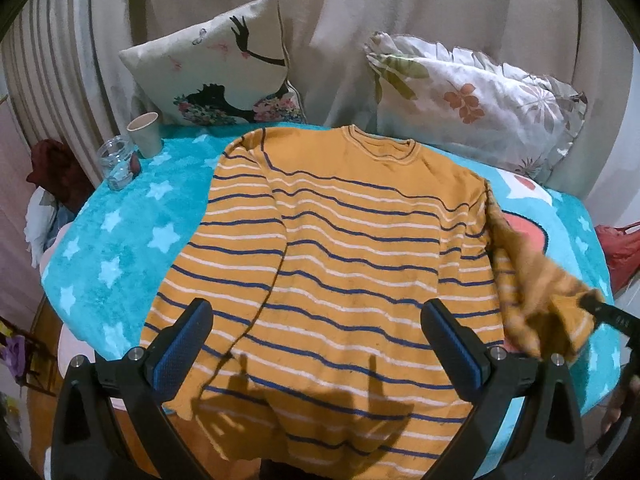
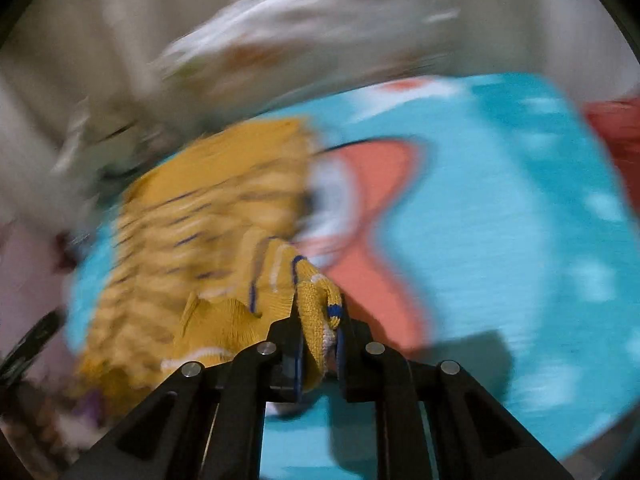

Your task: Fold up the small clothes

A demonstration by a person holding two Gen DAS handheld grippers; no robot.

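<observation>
A mustard-yellow sweater (image 1: 340, 248) with navy and white stripes lies flat on a turquoise star blanket (image 1: 120, 240), its left sleeve folded over the body. My left gripper (image 1: 318, 320) is open and empty, held above the sweater's lower part. My right gripper (image 2: 320, 312) is shut on the cuff of the right sleeve (image 2: 316, 304), lifted off the blanket; it shows at the right edge of the left wrist view (image 1: 592, 304) with the sleeve (image 1: 532, 292) blurred. The right wrist view is motion-blurred.
A paper cup (image 1: 146, 134) and a glass jar (image 1: 116, 162) stand at the blanket's back left corner. Two cushions (image 1: 224, 68) (image 1: 476, 104) lean against the curtain behind. Red fabric (image 1: 620, 252) lies off the right edge.
</observation>
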